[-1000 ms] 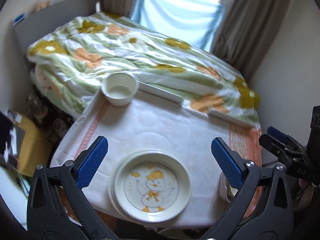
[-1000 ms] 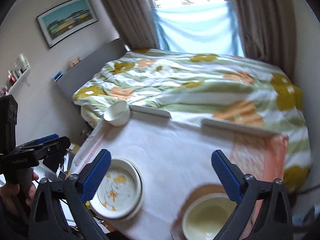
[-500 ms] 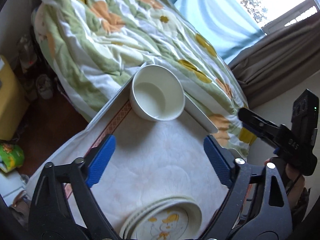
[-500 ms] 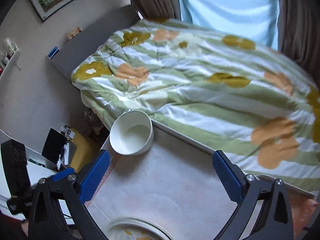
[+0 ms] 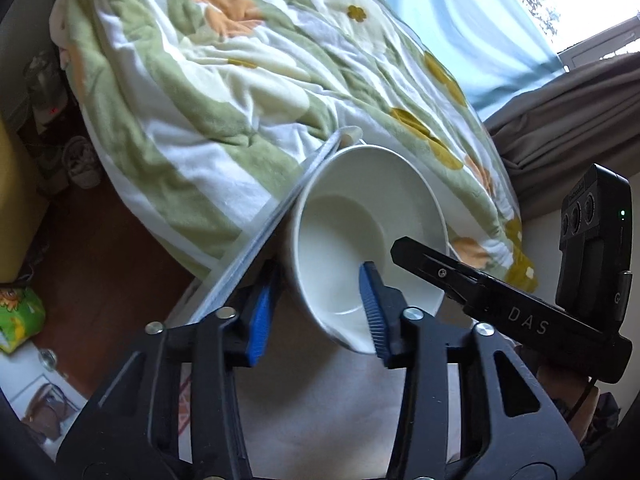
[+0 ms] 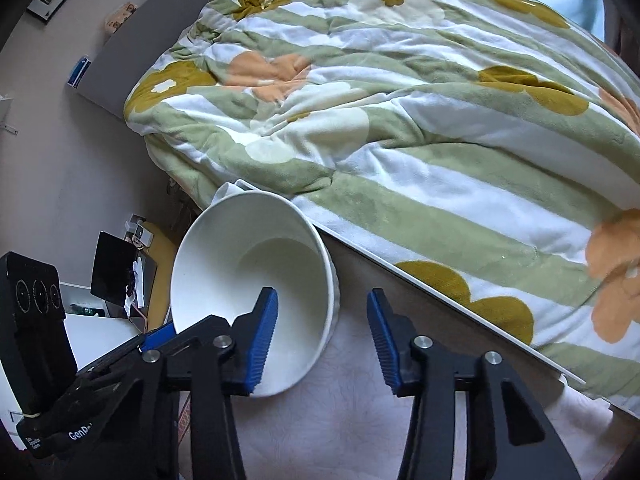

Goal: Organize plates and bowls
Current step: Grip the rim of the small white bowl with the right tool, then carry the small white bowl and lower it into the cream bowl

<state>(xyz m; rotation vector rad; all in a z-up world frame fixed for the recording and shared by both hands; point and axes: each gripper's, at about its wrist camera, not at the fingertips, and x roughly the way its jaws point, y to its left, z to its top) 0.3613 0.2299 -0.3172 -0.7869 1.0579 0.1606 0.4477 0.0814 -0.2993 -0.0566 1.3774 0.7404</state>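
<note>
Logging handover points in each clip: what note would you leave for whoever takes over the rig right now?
Left gripper: fingers closing astride the bowl wall, one inside, one outside; not yet clamped.
Right gripper: same on the opposite wall, fingers closing.
Bowl sits at the table corner beside the bed. Plates out of view.
Done: both grippers at the bowl.
To do: clamp, lift, organize it with the plates.

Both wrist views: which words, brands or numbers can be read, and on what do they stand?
"DAS": on the right gripper, black body, left wrist view.
"GenR...", cut off: on the left gripper, right wrist view; the smaller print beside it is unreadable.
The white bowl carries no text.
</note>
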